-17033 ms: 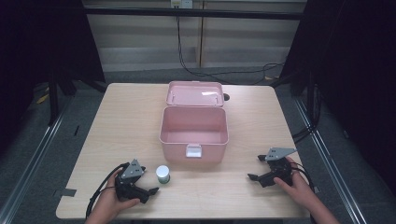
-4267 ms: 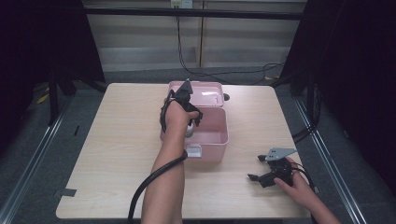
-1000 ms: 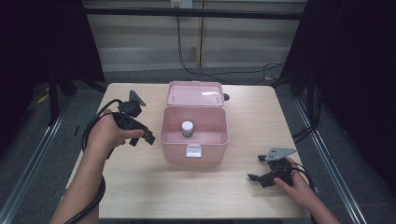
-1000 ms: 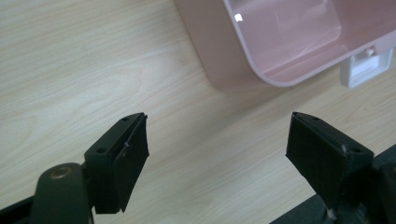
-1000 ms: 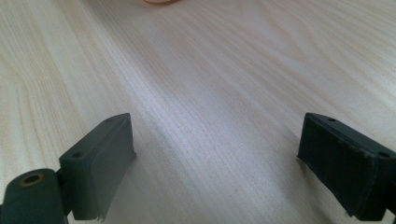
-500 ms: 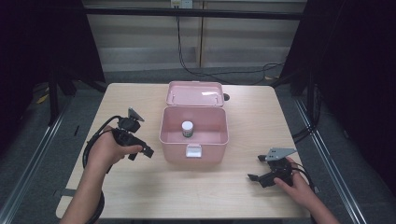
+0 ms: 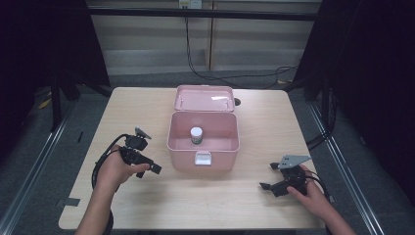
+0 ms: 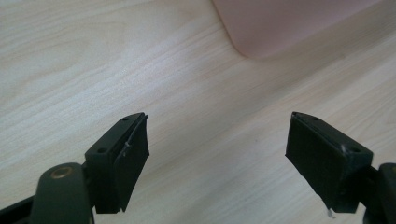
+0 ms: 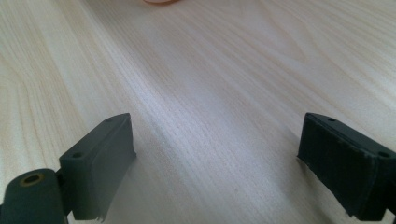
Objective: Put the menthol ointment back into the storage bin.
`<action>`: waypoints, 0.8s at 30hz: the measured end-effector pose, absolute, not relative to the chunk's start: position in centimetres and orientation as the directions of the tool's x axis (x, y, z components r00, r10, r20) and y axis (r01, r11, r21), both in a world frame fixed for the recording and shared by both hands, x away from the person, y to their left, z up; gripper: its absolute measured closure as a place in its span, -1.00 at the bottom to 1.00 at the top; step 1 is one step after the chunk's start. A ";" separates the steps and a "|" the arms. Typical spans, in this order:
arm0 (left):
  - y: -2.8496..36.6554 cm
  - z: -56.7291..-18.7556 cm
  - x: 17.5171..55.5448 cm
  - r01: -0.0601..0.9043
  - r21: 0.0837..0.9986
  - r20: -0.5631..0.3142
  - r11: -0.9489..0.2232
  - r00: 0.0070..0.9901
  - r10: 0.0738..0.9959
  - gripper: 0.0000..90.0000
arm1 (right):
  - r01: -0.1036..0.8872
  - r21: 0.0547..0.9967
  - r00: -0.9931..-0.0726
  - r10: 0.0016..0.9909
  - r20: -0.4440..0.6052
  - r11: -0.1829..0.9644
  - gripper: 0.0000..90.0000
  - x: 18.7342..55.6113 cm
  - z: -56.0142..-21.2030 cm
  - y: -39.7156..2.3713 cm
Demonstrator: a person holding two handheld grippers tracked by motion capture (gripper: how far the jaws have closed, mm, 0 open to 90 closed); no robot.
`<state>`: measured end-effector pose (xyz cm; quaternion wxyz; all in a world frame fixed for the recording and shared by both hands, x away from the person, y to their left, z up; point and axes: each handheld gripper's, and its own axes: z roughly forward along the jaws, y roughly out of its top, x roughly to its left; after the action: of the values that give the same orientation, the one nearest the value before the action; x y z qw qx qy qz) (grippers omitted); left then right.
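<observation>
A pink box (image 7: 203, 147) stands open at the table's middle, its lid (image 7: 204, 99) tipped back. Inside it a small white-capped jar (image 7: 196, 135) stands upright. My left gripper (image 7: 150, 170) hovers low over the table to the left of the box, open, with nothing between its jaws. In the left gripper view its jaws (image 8: 217, 154) are spread wide over bare wood, with a corner of the pink box (image 8: 280, 28) ahead. My right gripper (image 7: 268, 185) rests near the front right of the table, open and empty; its own view shows bare tabletop between the fingers (image 9: 219, 163).
The light wooden table (image 7: 147, 112) has bare surface on both sides of the box and along the front edge. Black cables trail from both grippers. Dark floor and metal rails surround the table.
My left gripper has come down and toward the front, from beside the box's far left corner to near the tabletop. The right gripper has stayed put. The jar stays in the box.
</observation>
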<state>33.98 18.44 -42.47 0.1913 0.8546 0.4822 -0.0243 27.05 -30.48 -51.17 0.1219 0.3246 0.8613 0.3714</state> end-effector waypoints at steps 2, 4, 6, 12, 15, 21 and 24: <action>18.4 -43.2 33.8 0.832 0.307 -0.233 -0.461 0.536 0.812 -0.54 | 0.468 0.719 -0.760 0.649 0.031 0.514 -0.78 27.0 -51.2 -30.5; 18.4 -43.7 33.6 0.835 0.308 -0.238 -0.456 0.532 0.812 -0.54 | 0.468 0.719 -0.760 0.649 0.031 0.514 -0.78 27.0 -51.2 -30.5; 18.4 -44.3 33.4 0.830 0.306 -0.236 -0.466 0.541 0.807 -0.54 | 0.468 0.719 -0.760 0.649 0.030 0.514 -0.78 27.1 -51.2 -30.5; 18.5 -45.3 33.0 0.817 0.346 -0.227 -0.462 0.551 0.803 -0.54 | 0.469 0.719 -0.760 0.650 0.031 0.513 -0.78 27.1 -51.2 -30.5; 18.5 -45.8 32.7 0.802 0.374 -0.214 -0.465 0.562 0.799 -0.54 | 0.468 0.719 -0.760 0.649 0.031 0.513 -0.78 27.1 -51.2 -30.5; 18.6 -46.7 32.1 0.796 0.379 -0.212 -0.471 0.571 0.793 -0.54 | 0.469 0.719 -0.760 0.650 0.031 0.513 -0.78 27.0 -51.2 -30.5; 18.6 -46.9 32.0 0.784 0.382 -0.188 -0.490 0.585 0.789 -0.54 | 0.468 0.719 -0.760 0.649 0.031 0.514 -0.78 27.1 -51.2 -30.5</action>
<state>31.97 18.60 -46.85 0.2180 0.8631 0.4555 0.0061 27.05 -30.49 -51.17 0.1220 0.3243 0.8614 0.3713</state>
